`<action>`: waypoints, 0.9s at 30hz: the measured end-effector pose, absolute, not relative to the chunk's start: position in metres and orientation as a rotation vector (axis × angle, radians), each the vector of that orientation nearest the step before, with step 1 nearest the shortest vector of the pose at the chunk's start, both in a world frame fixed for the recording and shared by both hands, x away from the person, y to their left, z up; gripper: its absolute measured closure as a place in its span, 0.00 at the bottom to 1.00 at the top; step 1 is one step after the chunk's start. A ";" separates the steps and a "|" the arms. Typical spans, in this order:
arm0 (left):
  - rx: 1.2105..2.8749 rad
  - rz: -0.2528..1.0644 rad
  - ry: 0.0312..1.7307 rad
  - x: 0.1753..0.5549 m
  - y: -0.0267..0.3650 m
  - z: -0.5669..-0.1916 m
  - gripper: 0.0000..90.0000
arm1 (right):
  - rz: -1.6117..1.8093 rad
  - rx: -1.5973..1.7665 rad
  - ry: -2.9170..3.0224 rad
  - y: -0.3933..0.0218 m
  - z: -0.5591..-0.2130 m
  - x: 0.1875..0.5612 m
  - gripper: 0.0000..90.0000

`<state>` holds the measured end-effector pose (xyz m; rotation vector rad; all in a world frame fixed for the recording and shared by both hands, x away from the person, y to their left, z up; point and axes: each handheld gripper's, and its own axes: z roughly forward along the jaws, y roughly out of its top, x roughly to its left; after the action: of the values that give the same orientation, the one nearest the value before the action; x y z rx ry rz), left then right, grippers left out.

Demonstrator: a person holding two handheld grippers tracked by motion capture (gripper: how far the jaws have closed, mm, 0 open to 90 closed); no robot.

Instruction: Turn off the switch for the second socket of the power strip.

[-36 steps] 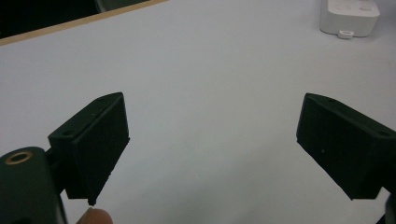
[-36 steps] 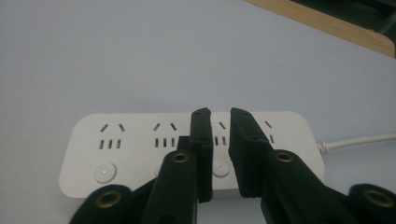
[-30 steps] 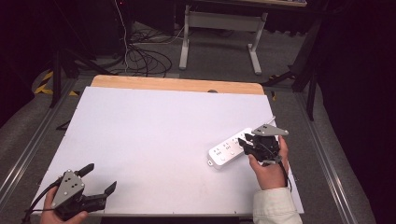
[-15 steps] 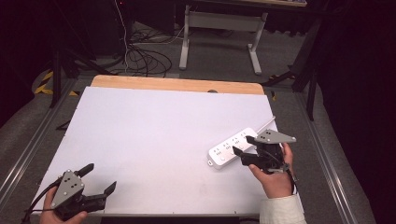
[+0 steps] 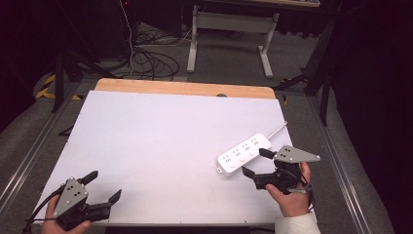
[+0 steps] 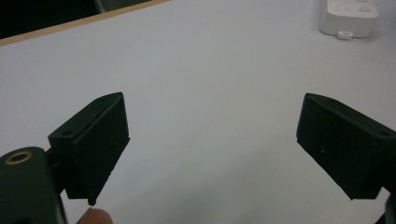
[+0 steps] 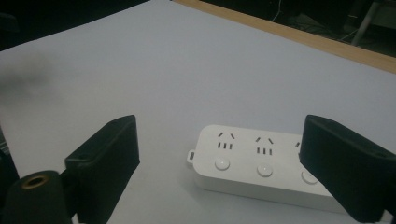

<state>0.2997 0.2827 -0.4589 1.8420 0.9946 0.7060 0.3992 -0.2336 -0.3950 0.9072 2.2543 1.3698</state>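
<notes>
**White power strip at four o'clock, both grippers empty**

The white power strip (image 5: 245,153) lies diagonally on the white table (image 5: 160,141), around four o'clock; no readable lettering. Just beside its near edge, the right gripper (image 5: 254,163) hangs with jaws spread wide, holding nothing. At seven o'clock, well apart, the left gripper (image 5: 103,187) is equally wide open and empty.

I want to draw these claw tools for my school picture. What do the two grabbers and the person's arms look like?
Each grabber is black with two chunky, flat-faced jaws. The left gripper and right gripper each carry a grey three-cornered plate on top, the left one dotted with small holes. A dark cable trails from the left one. In both gripper views a brass-coloured ring sits by one jaw. A white sleeve covers the right wrist.
</notes>
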 end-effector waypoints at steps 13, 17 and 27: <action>1.847 0.712 0.988 0.299 0.283 -0.458 0.11 | 1.361 0.837 2.342 -0.233 -0.420 0.387 0.11; 1.843 0.710 0.984 0.299 0.283 -0.458 0.11 | 1.353 0.807 2.317 -0.236 -0.429 0.382 0.12; 1.840 0.699 0.978 0.298 0.283 -0.458 0.11 | 1.364 0.845 2.328 -0.244 -0.461 0.376 0.11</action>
<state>0.2981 0.2829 -0.4575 1.8397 0.9780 0.6993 0.3760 -0.2438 -0.4613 0.8447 2.3285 1.3642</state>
